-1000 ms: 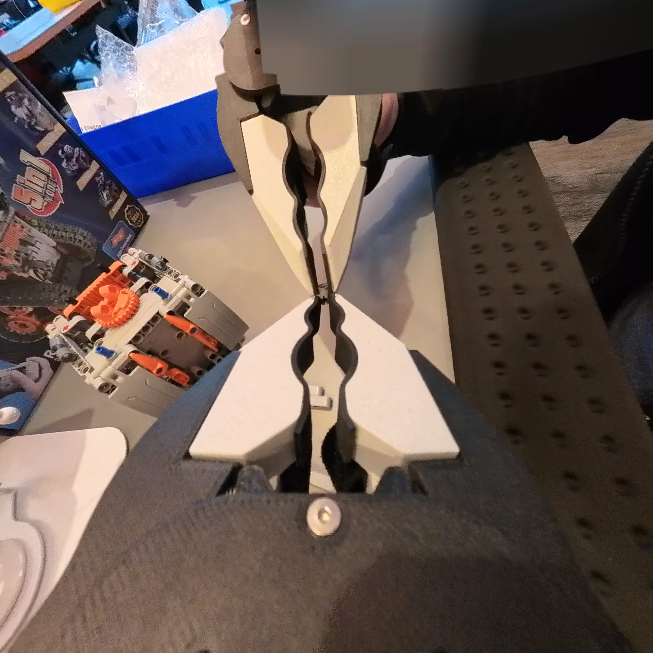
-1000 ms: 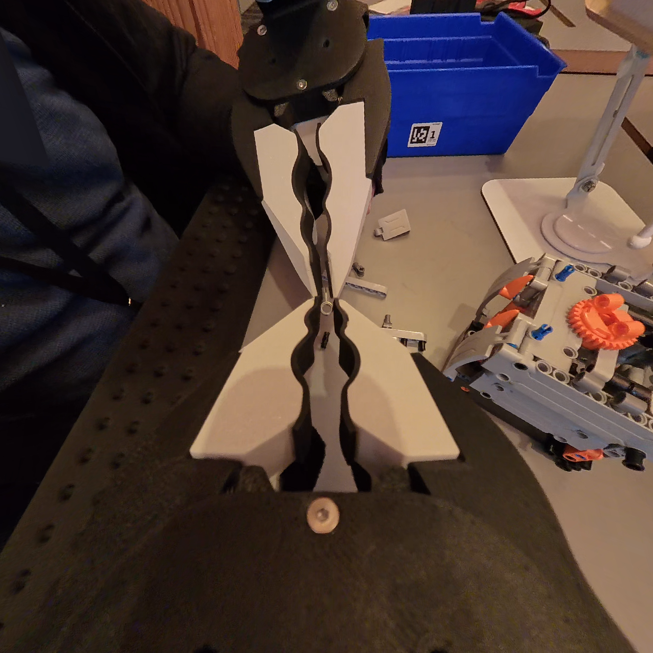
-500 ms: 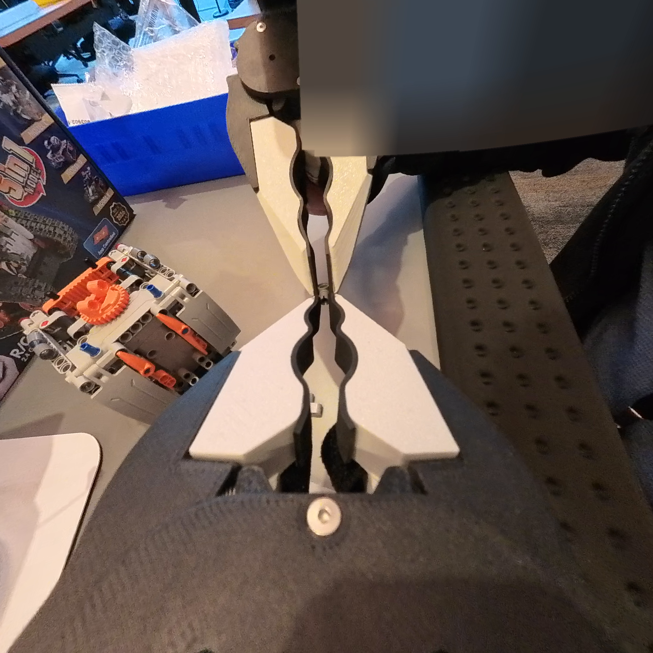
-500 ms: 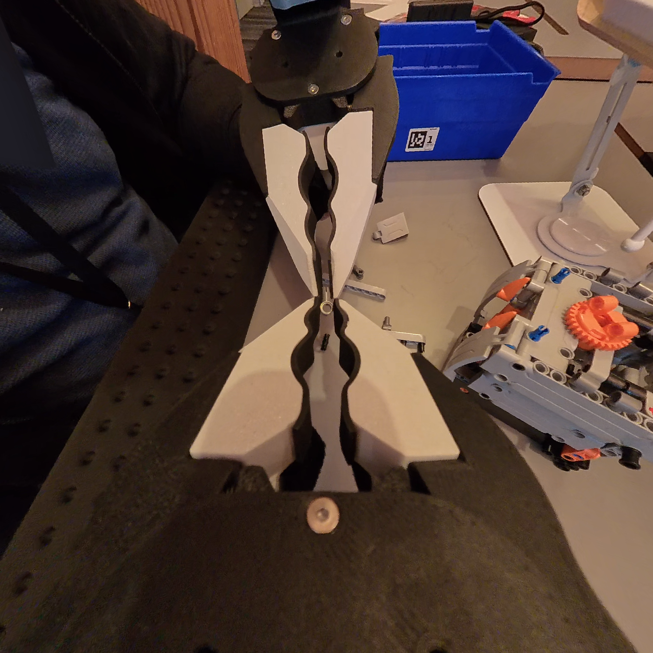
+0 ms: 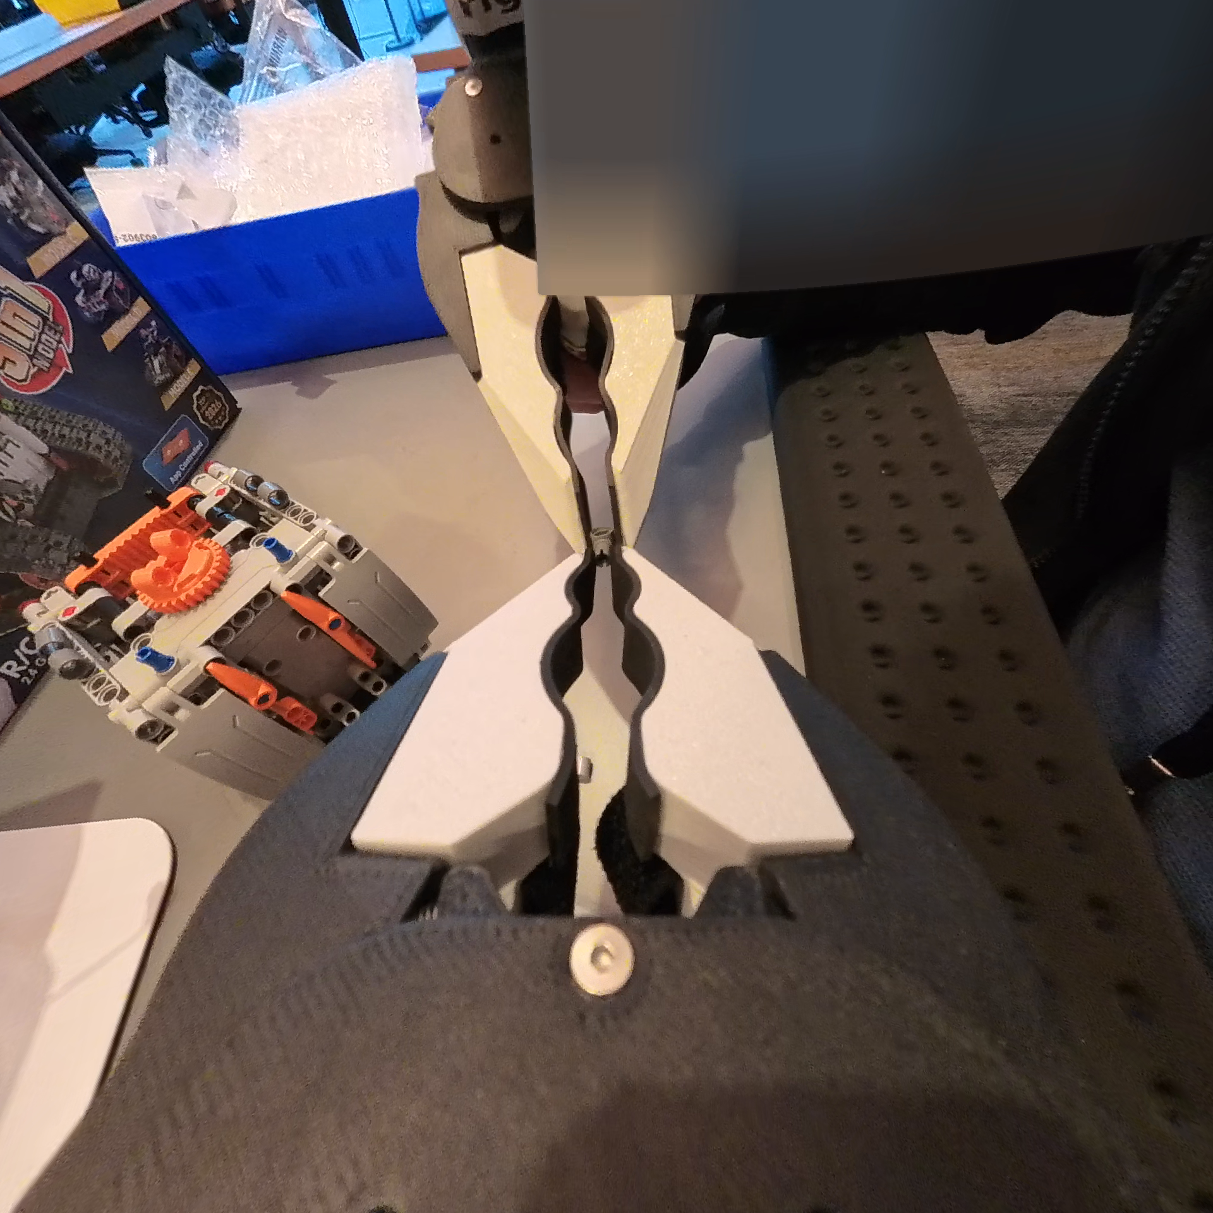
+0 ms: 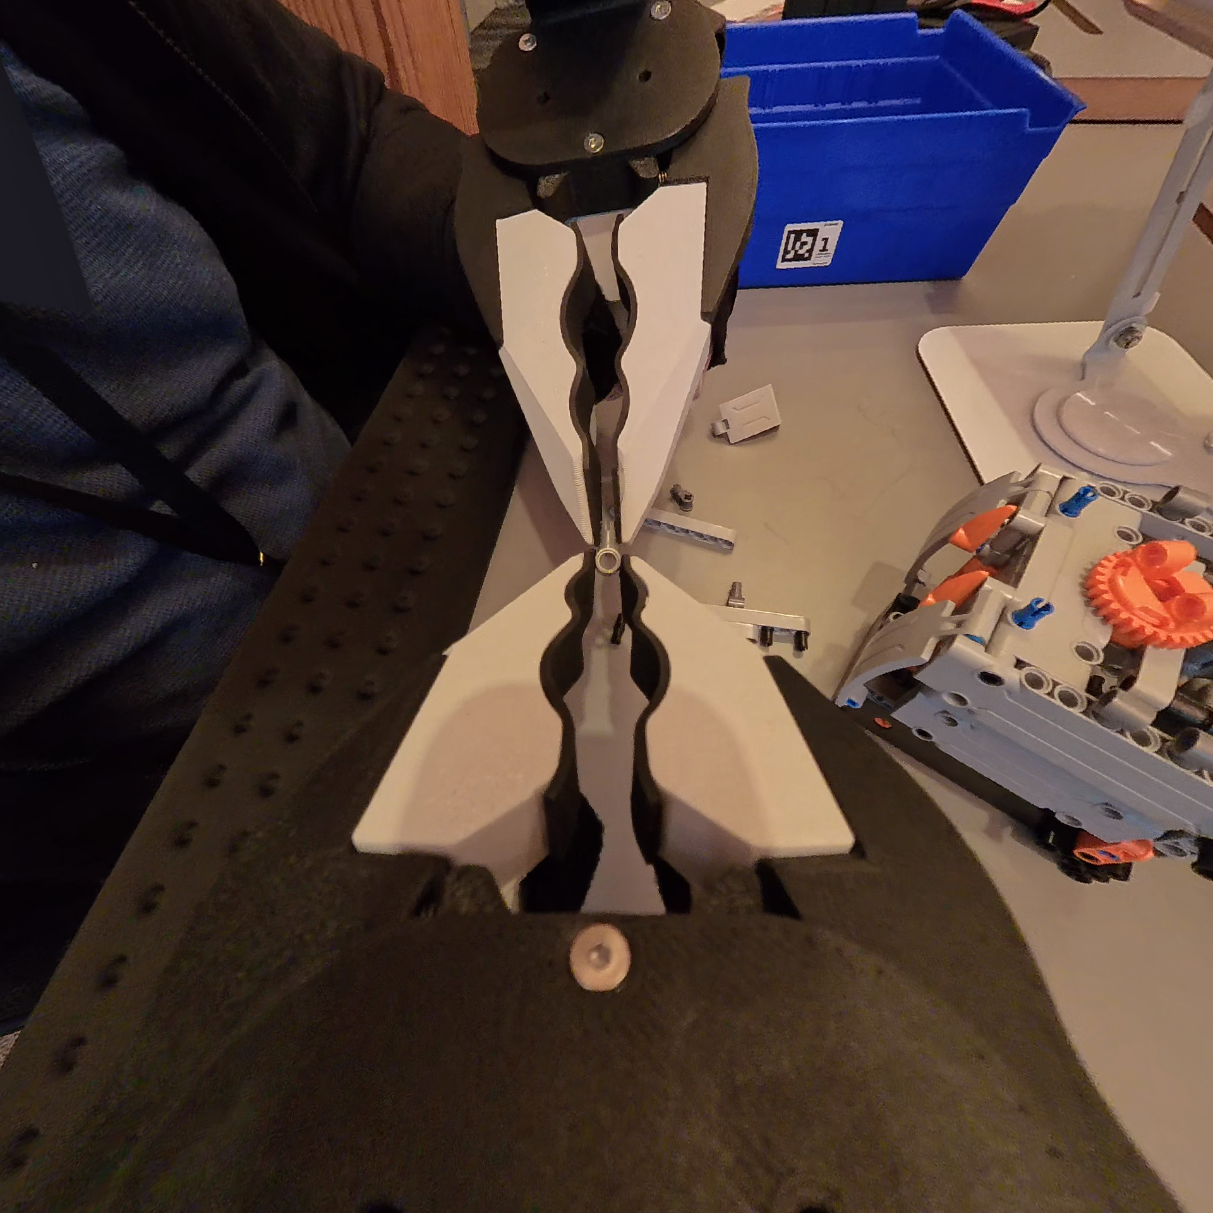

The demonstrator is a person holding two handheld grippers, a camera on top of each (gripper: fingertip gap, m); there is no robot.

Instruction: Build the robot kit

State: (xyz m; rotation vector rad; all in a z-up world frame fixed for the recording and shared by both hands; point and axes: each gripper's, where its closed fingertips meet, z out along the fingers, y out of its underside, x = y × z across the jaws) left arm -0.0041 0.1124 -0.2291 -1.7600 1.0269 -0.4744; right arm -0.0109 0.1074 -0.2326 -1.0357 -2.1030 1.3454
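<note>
A grey table (image 6: 820, 367) carries a blue plastic bin (image 6: 879, 164) with a square black-and-white code sticker (image 6: 808, 244), a printed toy box (image 5: 79, 367) covered in lettering and logos, a white lamp base (image 6: 1024, 387), and a half-built grey-and-orange brick vehicle (image 6: 1050, 689) with an orange gear (image 6: 1155, 600); loose grey brick pieces (image 6: 748, 413) lie nearby; above the table's edge the two hand-held grippers meet tip to tip; the right gripper (image 6: 607, 570) is clamped on a small grey connector piece (image 6: 607, 560); the left gripper (image 5: 602, 556) pinches its other end (image 5: 602, 539), jaws nearly together.
</note>
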